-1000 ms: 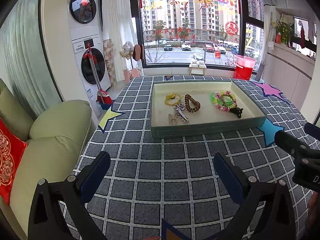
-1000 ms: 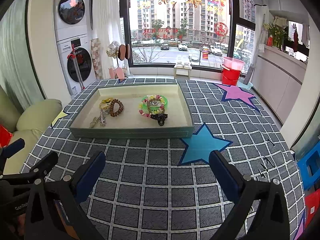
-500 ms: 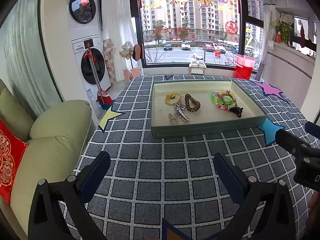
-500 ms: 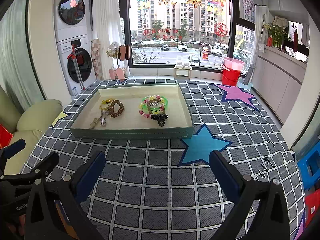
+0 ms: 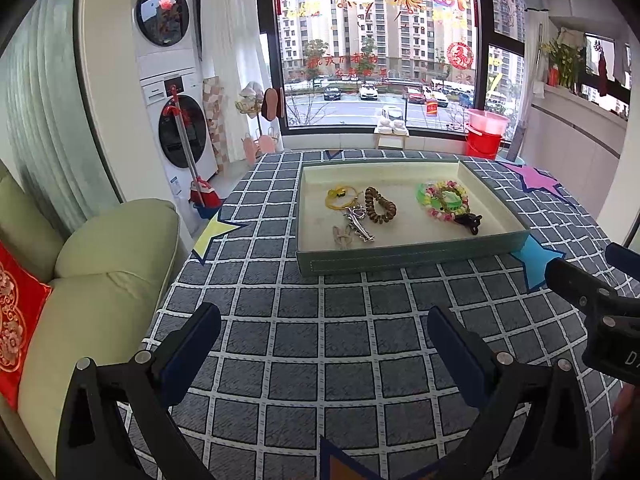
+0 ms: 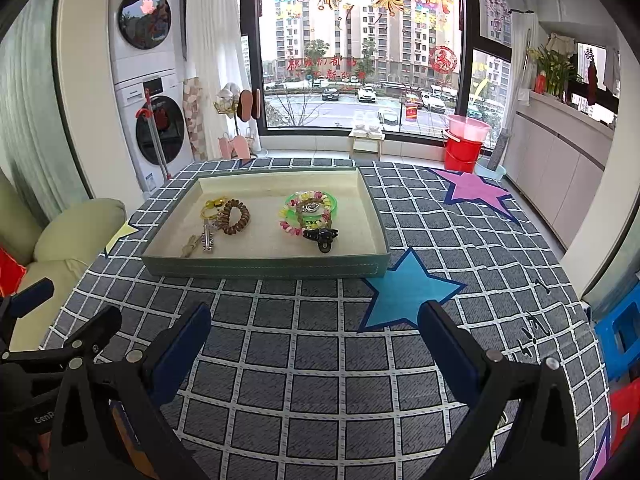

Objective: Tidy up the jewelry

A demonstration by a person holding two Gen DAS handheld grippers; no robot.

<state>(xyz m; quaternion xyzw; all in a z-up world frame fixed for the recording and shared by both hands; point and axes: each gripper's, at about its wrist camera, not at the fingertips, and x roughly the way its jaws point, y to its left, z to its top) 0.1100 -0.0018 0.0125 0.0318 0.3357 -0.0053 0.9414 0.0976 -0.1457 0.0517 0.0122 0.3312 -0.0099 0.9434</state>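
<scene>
A shallow green tray (image 5: 408,258) (image 6: 264,267) with a cream lining rests on the checked tablecloth ahead of both grippers. Inside lie a yellow ring (image 5: 338,197), a brown coiled hair tie (image 5: 380,211) (image 6: 236,217), silver clips (image 5: 358,227) (image 6: 207,236), a green bangle with pastel bead bracelets (image 5: 444,200) (image 6: 312,213) and a black claw clip (image 5: 470,222) (image 6: 322,237). My left gripper (image 5: 324,336) hovers open over the cloth, well short of the tray. My right gripper (image 6: 314,334) is open too, with nothing between its fingers.
A pale green sofa (image 5: 92,264) with a red cushion (image 5: 18,320) borders the table's left edge. Blue (image 6: 408,292), purple (image 6: 476,190) and yellow (image 5: 216,232) stars mark the cloth. Stacked washing machines (image 5: 172,92) and a red bucket (image 6: 464,148) stand by the window.
</scene>
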